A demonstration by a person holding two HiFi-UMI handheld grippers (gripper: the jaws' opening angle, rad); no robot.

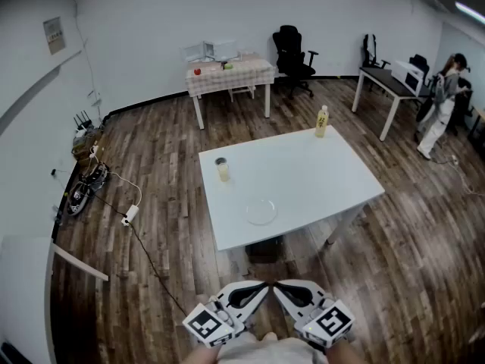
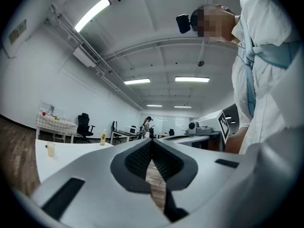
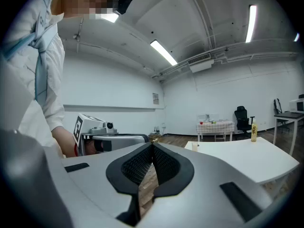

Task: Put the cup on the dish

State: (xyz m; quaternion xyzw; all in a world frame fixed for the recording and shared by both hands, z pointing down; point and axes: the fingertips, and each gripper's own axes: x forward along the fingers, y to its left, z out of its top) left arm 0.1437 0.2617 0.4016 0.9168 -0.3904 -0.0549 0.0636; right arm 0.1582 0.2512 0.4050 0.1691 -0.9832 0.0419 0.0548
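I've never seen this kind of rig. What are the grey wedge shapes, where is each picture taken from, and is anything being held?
There is no robot here. A person holds a two-jaw gripper in each hand. The head view comes from a camera on the person's head, looking down. The left gripper and right gripper show at its bottom edge, tips turned toward each other. The other two pictures come from cameras riding on each gripper, looking along its jaws; the grey wedges are those jaws. Both pairs are closed, with nothing between them. Ahead stands a white table with a cup, a clear dish and a yellow bottle. The cup stands apart from the dish, so putting it there is not yet done.
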